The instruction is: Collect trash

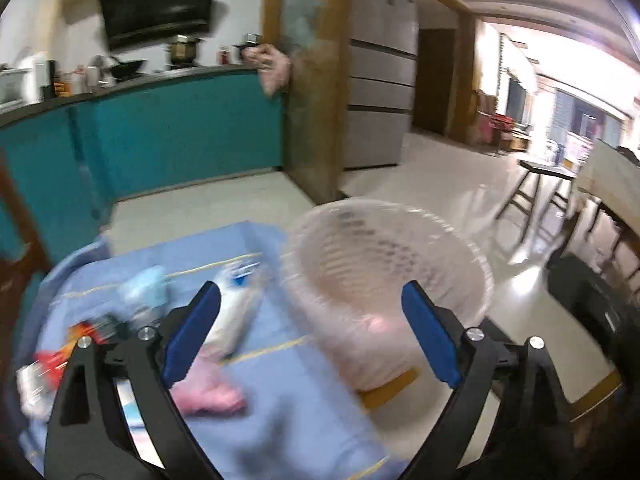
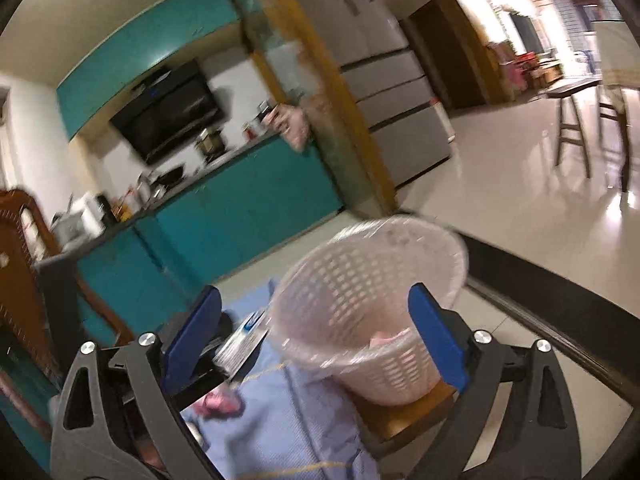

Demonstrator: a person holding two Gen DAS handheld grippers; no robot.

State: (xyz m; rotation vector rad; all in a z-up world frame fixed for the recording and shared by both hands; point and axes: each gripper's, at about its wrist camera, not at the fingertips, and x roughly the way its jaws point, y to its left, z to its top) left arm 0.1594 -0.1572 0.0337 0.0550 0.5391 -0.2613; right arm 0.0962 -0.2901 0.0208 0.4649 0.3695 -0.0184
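Left gripper [image 1: 310,330]: blue-padded fingers spread wide, nothing between them, hovering above a table draped in a blue cloth [image 1: 304,412]. Right gripper [image 2: 314,334]: fingers likewise wide apart and unloaded, above the same cloth [image 2: 280,428]. Wastebasket [image 1: 384,280], pale lattice plastic with a clear liner, seated on a wooden stand at the cloth's right edge; a pink scrap lies inside at the bottom; seen also from the right wrist [image 2: 368,316]. Trash on the cloth, left-wrist view: white packet with blue print [image 1: 236,312] near the middle, just left of the basket; crumpled pink wrapper [image 1: 208,394] toward the near edge; pale blue crumpled piece [image 1: 144,288] to the left; red and dark wrappers [image 1: 80,340] by the left edge, too blurred to identify further. In the right-wrist view the white packet [image 2: 244,336] and pink wrapper [image 2: 220,404] lie beside the left finger. Background: teal kitchen cabinets [image 1: 160,136], grey refrigerator [image 1: 380,80], glossy tiled floor [image 1: 460,184].
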